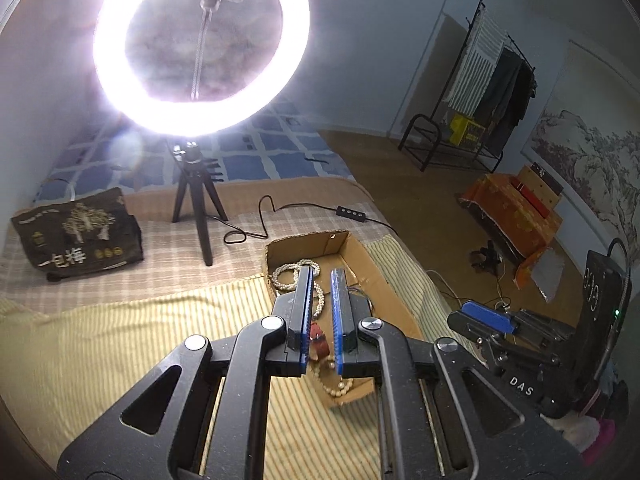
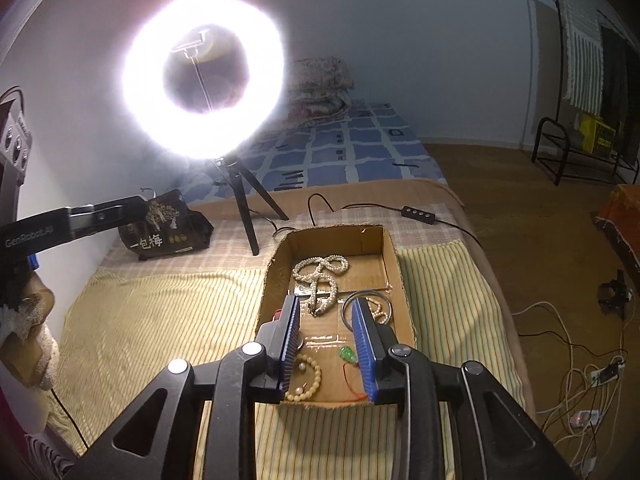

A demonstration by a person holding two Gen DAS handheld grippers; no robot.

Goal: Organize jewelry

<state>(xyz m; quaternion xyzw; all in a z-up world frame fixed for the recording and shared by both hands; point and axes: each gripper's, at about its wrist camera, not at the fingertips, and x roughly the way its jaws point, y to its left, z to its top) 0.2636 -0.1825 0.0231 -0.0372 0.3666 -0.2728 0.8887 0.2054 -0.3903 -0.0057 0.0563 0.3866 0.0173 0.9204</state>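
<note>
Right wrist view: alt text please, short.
A cardboard box on a striped bedcover holds a pearl necklace, a metal bangle, a bead bracelet and a green pendant. The open right tool hovers over it, empty; a ring light glares behind.

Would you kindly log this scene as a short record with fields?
Setting: striped cloth on a bed
Container: open cardboard box
In box, far end: pearl necklace
In box, right: metal bangle
In box, near end: bead bracelet, green pendant on a red cord
Left gripper: nearly shut, nothing between the pads, above the box
Right gripper: partly open, empty, above the box
Behind box: lit ring light on a tripod, dark bag
</note>
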